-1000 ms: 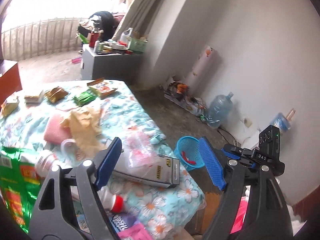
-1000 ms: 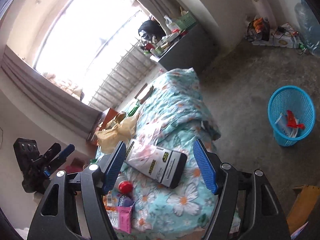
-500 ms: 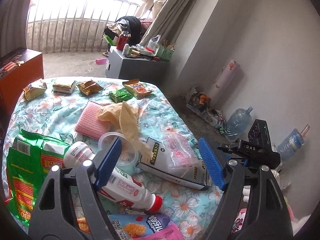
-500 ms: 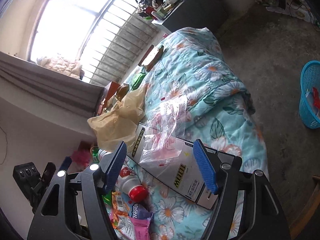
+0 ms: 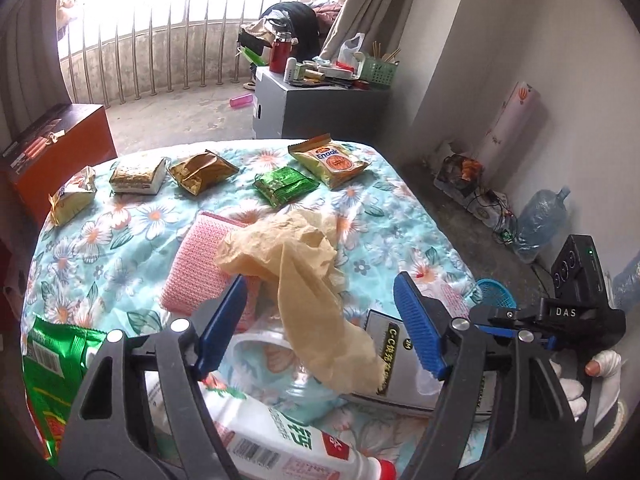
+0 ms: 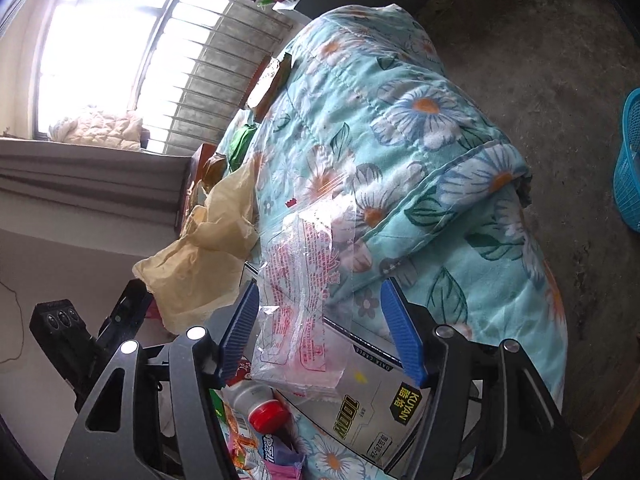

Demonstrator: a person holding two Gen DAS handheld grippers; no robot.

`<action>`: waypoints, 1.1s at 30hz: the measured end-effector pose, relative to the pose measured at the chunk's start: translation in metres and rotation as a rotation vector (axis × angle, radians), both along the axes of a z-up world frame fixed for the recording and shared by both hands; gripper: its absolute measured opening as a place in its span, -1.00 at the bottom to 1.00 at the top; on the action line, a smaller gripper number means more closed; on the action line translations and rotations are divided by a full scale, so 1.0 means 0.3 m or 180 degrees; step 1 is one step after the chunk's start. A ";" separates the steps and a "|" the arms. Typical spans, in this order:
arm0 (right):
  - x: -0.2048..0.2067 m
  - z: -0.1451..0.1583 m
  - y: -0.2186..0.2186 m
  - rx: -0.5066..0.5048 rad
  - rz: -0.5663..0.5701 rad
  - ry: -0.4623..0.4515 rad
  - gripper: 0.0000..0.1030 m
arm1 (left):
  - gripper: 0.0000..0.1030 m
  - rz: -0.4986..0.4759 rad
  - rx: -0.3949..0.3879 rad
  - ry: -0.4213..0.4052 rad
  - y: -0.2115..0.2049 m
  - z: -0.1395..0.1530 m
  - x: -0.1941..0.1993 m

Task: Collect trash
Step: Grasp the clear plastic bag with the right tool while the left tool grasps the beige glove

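Note:
A crumpled tan plastic bag [image 5: 304, 264] drapes over a clear cup on the floral-covered table [image 5: 100, 248]. Its lower end hangs between the blue pads of my left gripper [image 5: 320, 326], whose jaws are closing without touching it. In the right wrist view a clear plastic bag with red print [image 6: 304, 280] lies on a silver box [image 6: 372, 404]. My right gripper [image 6: 320, 336] straddles that bag with its jaws closing, and the pads stand clear of it. The blue trash basket [image 5: 494, 292] stands on the floor beyond the table's right edge, also visible as the basket [image 6: 630, 168].
A white bottle with a red cap [image 5: 280, 440] lies near the front, beside a green packet [image 5: 52, 380]. A pink pad [image 5: 200, 264] sits mid-table. Several snack wrappers [image 5: 328, 160] line the far edge. A gloved hand [image 5: 576, 380] shows at right. A grey cabinet [image 5: 320, 104] stands behind.
Both grippers have come down and forward over the table. The left now frames the tan bag, the right the clear bag. Both pairs of jaws have narrowed a little.

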State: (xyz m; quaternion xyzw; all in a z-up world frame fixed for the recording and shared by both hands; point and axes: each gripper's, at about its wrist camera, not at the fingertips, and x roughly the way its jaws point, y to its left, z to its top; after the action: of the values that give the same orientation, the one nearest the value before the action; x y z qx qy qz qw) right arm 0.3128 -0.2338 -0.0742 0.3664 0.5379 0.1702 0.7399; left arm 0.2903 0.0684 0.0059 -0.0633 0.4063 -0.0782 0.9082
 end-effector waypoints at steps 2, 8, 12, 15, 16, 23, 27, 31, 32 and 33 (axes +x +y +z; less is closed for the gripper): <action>0.012 -0.009 0.008 0.0013 0.0027 0.0023 0.13 | 0.16 -0.0016 0.0063 0.0036 0.001 -0.012 0.032; 0.044 -0.037 0.044 0.0019 0.0112 0.0120 -0.02 | -0.55 -0.0068 0.0159 0.0114 0.004 -0.046 0.069; 0.051 -0.047 0.055 0.0029 0.0115 0.0149 -0.18 | -0.85 -0.0083 0.0152 0.0062 0.015 -0.043 0.066; 0.050 -0.049 0.054 0.0048 0.0094 0.0152 -0.43 | -0.98 -0.0105 0.0144 0.0010 0.020 -0.035 0.057; 0.047 -0.051 0.053 0.0089 0.0065 0.0143 -0.53 | -1.00 -0.0105 0.0135 -0.0007 0.023 -0.032 0.054; 0.017 -0.013 0.011 0.0300 -0.0067 -0.0011 -0.89 | -1.00 -0.0103 0.0005 -0.0236 0.040 0.023 0.028; 0.003 0.038 -0.012 0.0426 -0.0154 -0.0174 -0.91 | -1.00 -0.0122 -0.0049 -0.0450 0.041 0.093 0.001; -0.014 0.084 -0.029 0.0479 -0.0183 -0.0308 -0.91 | -1.00 -0.0182 -0.0099 -0.0690 0.035 0.177 -0.038; -0.021 0.102 -0.034 0.0497 -0.0193 -0.0357 -0.91 | -1.00 -0.0197 -0.0106 -0.0749 0.030 0.199 -0.051; -0.038 0.134 -0.044 0.0532 -0.0224 -0.0451 -0.91 | -1.00 -0.0217 -0.0107 -0.0795 0.024 0.218 -0.062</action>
State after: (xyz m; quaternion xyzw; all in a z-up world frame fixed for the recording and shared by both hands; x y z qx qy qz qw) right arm 0.3015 -0.2469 -0.0339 0.4325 0.4550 0.2139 0.7484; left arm 0.2716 0.0757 0.0713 -0.0545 0.2906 -0.1232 0.9473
